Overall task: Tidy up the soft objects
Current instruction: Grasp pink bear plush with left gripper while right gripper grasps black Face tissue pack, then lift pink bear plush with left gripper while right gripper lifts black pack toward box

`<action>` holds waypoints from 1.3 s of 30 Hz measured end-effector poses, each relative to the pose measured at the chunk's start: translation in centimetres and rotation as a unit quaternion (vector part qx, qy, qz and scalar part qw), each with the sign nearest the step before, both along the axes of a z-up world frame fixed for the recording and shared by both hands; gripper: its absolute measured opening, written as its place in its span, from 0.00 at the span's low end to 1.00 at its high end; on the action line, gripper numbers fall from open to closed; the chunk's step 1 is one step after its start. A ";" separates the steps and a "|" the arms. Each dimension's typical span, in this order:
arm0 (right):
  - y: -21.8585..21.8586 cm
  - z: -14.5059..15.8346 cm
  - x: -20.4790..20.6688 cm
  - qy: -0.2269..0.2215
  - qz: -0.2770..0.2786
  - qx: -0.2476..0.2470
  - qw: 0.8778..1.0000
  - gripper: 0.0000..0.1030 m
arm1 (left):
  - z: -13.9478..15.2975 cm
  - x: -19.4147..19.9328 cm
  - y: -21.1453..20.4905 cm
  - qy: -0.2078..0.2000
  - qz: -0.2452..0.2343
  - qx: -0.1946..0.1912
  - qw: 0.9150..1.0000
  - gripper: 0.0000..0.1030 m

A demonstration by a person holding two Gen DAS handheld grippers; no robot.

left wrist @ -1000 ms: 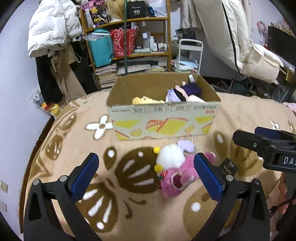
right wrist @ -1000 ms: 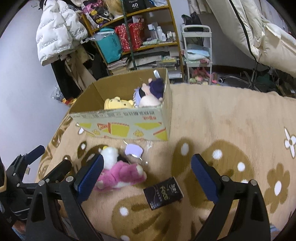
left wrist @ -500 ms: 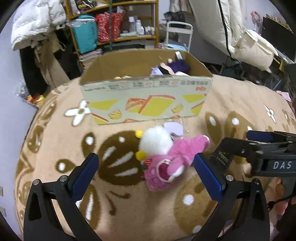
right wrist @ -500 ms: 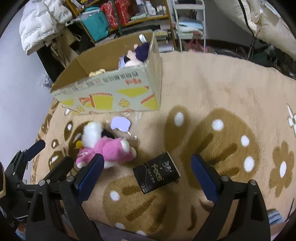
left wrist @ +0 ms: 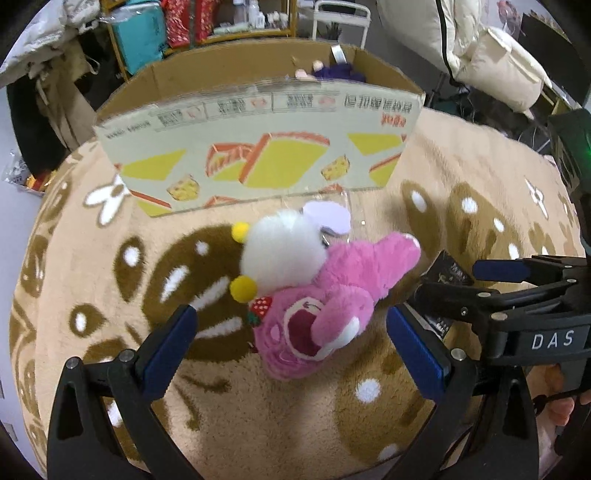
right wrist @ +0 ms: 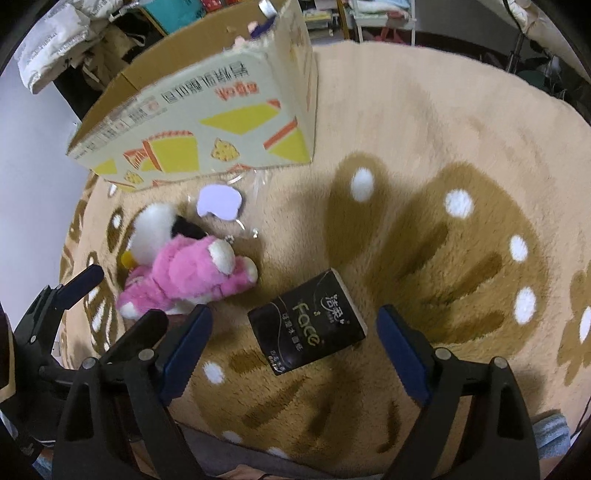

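Observation:
A pink plush bear (left wrist: pixel 325 295) lies on the tan blanket (left wrist: pixel 258 406) against a white plush (left wrist: pixel 280 254) with yellow pom-poms, both in front of a cardboard box (left wrist: pixel 258 155). My left gripper (left wrist: pixel 291 350) is open, its fingers straddling the pink bear's lower end. A black tissue pack (right wrist: pixel 306 321) lies right of the bear (right wrist: pixel 192 273). My right gripper (right wrist: pixel 291 347) is open just short of the pack. The box (right wrist: pixel 207 122) holds other plush toys, mostly hidden behind its wall.
A flat lilac tag in clear wrapping (right wrist: pixel 219 201) lies between the box and the plush toys. Shelves with bags and bottles (left wrist: pixel 207 22), a white cart (left wrist: pixel 340 14) and bedding (left wrist: pixel 480 55) stand behind the box. A grey wall is at left.
Both grippers have moved forward and down. The left one has closed in around the pink bear, the right one on the black tissue pack. Both stay open.

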State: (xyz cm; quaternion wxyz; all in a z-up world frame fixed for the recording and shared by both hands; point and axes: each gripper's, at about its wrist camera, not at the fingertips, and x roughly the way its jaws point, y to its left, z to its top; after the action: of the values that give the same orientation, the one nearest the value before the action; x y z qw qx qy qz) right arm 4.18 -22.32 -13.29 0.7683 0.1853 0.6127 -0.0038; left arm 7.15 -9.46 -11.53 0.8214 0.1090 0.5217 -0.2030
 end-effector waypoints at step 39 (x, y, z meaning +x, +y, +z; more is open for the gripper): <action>-0.5 1.4 -0.4 -0.045 0.005 -0.006 0.999 0.73 | -0.5 -1.1 1.0 0.011 -0.003 0.014 1.000 0.65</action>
State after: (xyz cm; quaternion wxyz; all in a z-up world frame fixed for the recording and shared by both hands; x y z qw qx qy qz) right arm 3.80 -22.84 -11.87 0.7962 0.1771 0.5784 0.0049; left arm 6.03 -8.42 -12.07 0.8134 0.1196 0.5332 -0.1992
